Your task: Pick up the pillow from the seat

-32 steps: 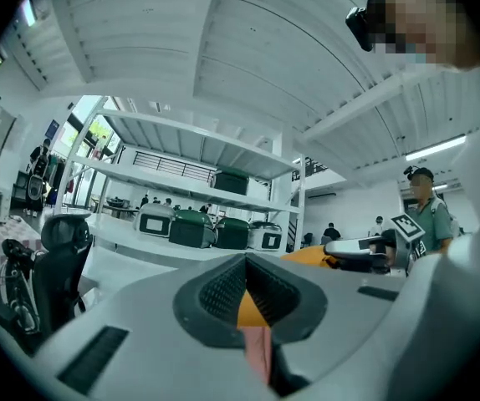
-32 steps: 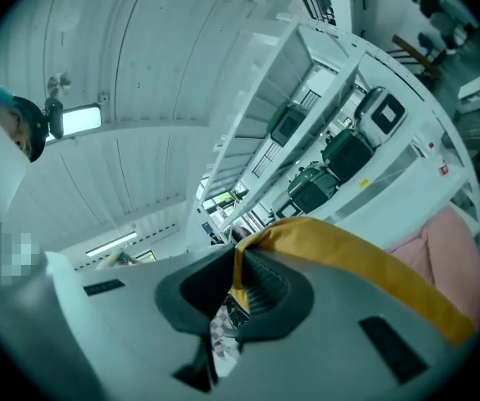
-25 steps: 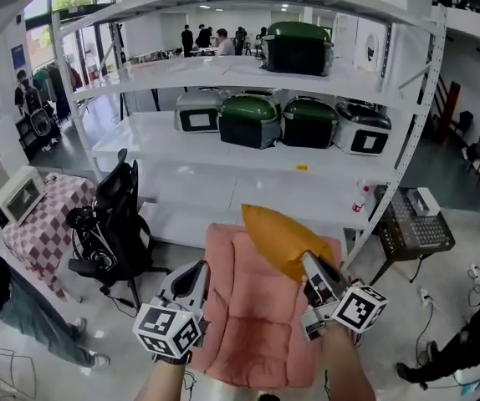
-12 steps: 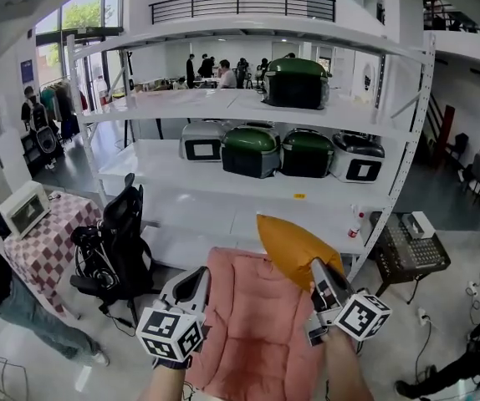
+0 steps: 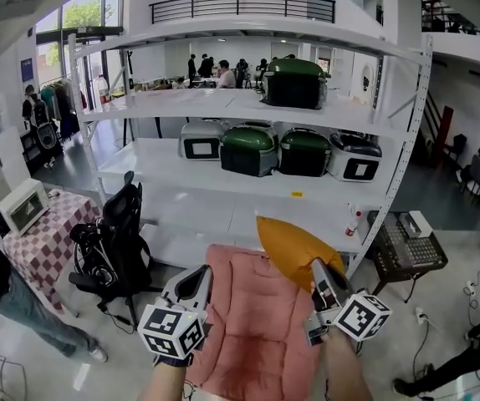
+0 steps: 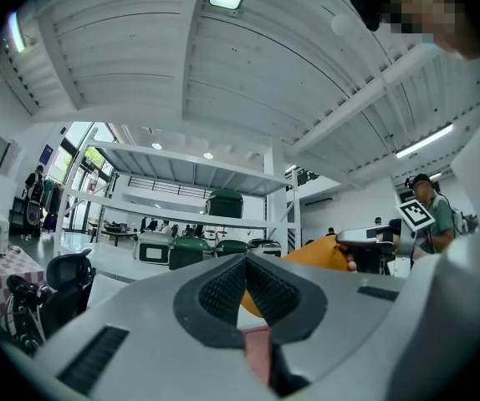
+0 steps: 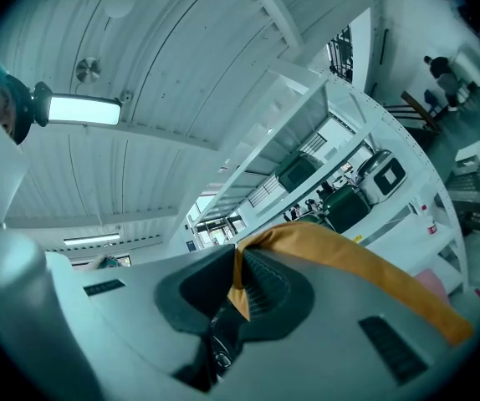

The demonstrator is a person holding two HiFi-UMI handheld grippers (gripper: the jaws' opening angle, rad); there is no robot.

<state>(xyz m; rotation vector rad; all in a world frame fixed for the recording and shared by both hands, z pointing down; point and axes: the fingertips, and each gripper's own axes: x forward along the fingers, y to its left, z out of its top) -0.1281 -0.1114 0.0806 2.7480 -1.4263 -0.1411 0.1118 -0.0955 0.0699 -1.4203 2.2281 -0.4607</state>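
The mustard-orange fabric pillow [image 5: 293,245] sits in the lower middle of the head view, just right of centre. It is raised and tilted, with one pointed corner aimed at the upper left. The right tool [image 5: 317,267] is clamped on the pillow's lower right edge. In the right gripper view, a fold of the orange cloth [image 7: 349,257] is pinched between the black ribbed pads where the tool [image 7: 238,261] closes, and the rest of the pillow spreads away to the right.

The pillow overlaps the upper right corner of a pink quilted seat cushion [image 5: 252,332], which fills the bottom centre of the head view. Whether the two touch cannot be told.

The left tool [image 5: 198,276] is at the pink cushion's left edge. In the left gripper view, the tool's tips [image 6: 245,266] meet with nothing pinched between them. Slivers of the orange pillow [image 6: 319,253] and the pink cushion [image 6: 258,349] show through the gap behind the tips.

A tall white metal shelving rack [image 5: 206,170] stands beyond, carrying green-lidded cases [image 5: 248,147]. A black office chair [image 5: 114,241] stands at the left, beside a table with a red-and-white checked cloth [image 5: 43,245].
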